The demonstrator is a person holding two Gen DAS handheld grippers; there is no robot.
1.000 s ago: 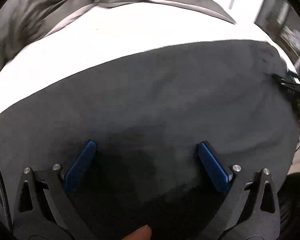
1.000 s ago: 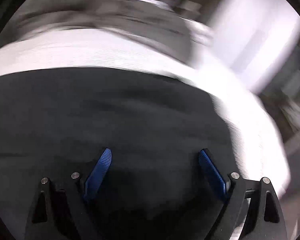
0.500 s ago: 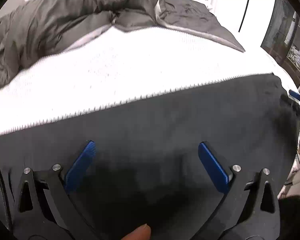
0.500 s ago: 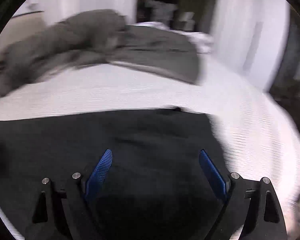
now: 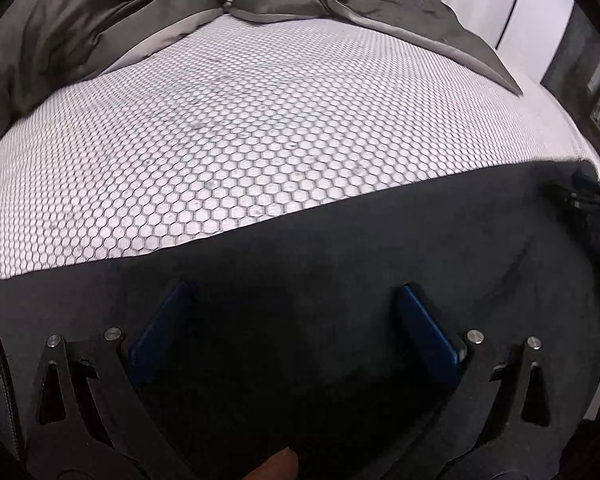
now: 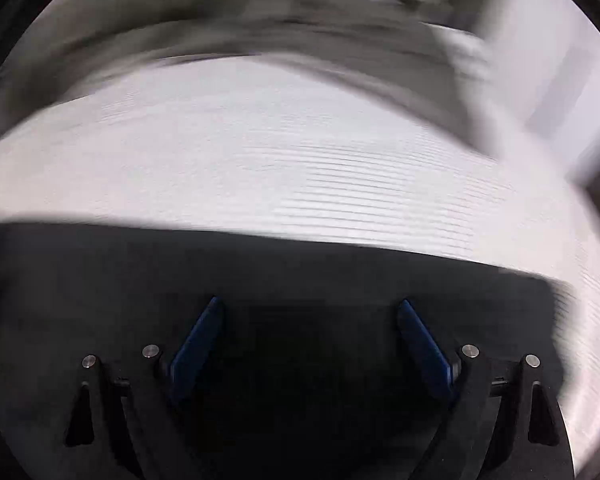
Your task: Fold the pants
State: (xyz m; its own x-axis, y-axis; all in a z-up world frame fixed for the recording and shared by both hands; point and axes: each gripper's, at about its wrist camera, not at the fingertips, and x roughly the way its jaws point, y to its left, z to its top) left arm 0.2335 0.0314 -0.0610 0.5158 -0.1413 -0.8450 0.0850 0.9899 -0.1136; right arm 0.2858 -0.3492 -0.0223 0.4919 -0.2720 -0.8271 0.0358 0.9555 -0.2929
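The black pants (image 5: 340,248) lie flat on the near part of a white mattress with a honeycomb pattern (image 5: 240,128). Their far edge runs straight across the left wrist view. My left gripper (image 5: 294,296) is open and empty, low over the pants, with its blue pads (image 5: 426,332) spread wide. The pants also fill the lower part of the blurred right wrist view (image 6: 300,264). My right gripper (image 6: 310,308) is open and empty over them, near their right end. The other gripper shows faintly at the right edge of the left wrist view (image 5: 580,196).
A dark grey duvet (image 5: 100,28) is bunched along the far side and left of the mattress. The mattress's right edge (image 5: 560,120) drops off toward a white wall and dark furniture. The mattress also shows in the right wrist view (image 6: 300,152).
Both grippers have drawn back toward the near edge, so more white mattress shows beyond the pants. Both stay open. The right wrist view is blurred by motion.
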